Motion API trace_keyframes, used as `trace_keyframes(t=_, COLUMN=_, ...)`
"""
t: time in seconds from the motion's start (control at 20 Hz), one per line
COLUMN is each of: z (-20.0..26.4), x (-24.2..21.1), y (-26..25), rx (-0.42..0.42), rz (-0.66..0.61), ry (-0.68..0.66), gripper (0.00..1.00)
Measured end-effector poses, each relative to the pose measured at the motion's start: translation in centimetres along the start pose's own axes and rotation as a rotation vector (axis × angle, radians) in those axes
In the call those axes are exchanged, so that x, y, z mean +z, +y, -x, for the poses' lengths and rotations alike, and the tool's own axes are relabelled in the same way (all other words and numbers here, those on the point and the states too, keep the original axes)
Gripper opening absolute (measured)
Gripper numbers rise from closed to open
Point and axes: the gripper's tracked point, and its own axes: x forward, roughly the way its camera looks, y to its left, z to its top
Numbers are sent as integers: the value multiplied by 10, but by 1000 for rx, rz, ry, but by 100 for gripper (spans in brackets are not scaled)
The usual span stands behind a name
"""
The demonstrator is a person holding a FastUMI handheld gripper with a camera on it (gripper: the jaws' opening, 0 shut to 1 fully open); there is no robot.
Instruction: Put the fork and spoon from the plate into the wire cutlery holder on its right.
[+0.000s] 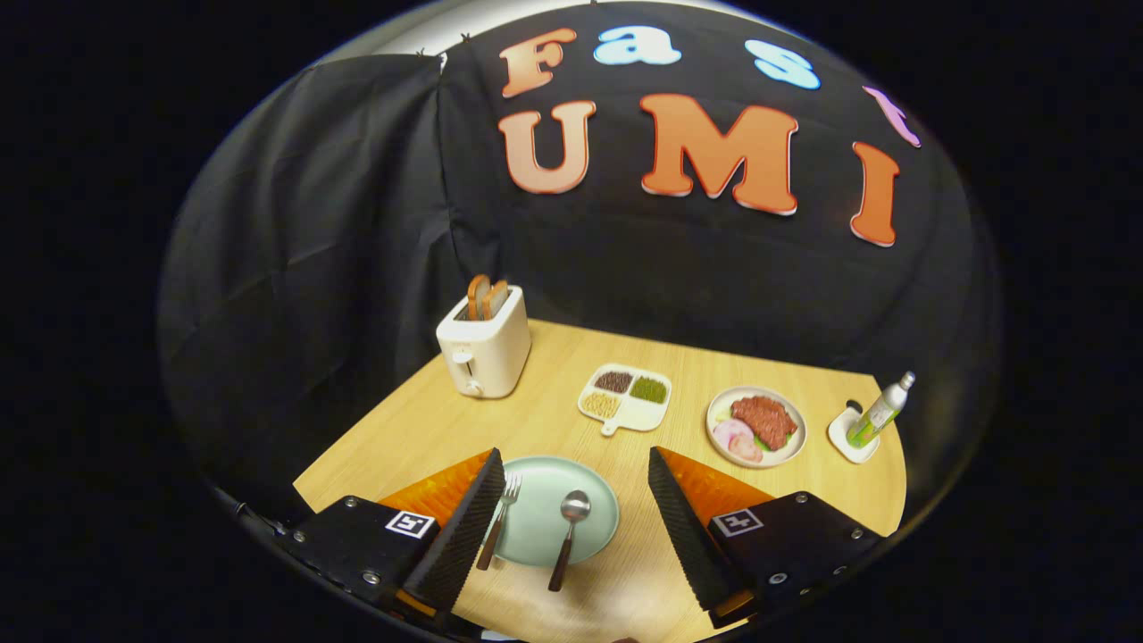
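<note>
- The gripper view rides on the gripper (571, 518) and looks forward and steeply down along its two wide-apart fingers (464, 527).
- It hangs above the near edge of the wooden table (536, 420), facing the booth's back wall.
- Nearest, between the fingers, lies the green plate (545, 522); the toaster (483, 344) stands far back by the wall.

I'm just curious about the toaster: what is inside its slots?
Two browned bread slices stand in the white toaster, tops poking out; their lower parts are hidden inside. The open gripper is far off, over the green plate.
</note>
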Motion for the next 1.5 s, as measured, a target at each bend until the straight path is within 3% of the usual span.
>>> trace_keyframes(t=0.35, z=-40, x=-90, y=12, rx=30, rz=26, ry=388, gripper=90)
trace_keyframes(t=0.8, z=-80, x=-150, y=6, rx=27, rz=37, ry=693, gripper=76)
trace_keyframes(t=1.2, z=-112, x=-180, y=6, rx=-15, rz=-30, ry=850, gripper=44)
trace_keyframes(t=1.5, z=-120, x=-186, y=10, rx=-26, rz=-94, ry=893, gripper=20)
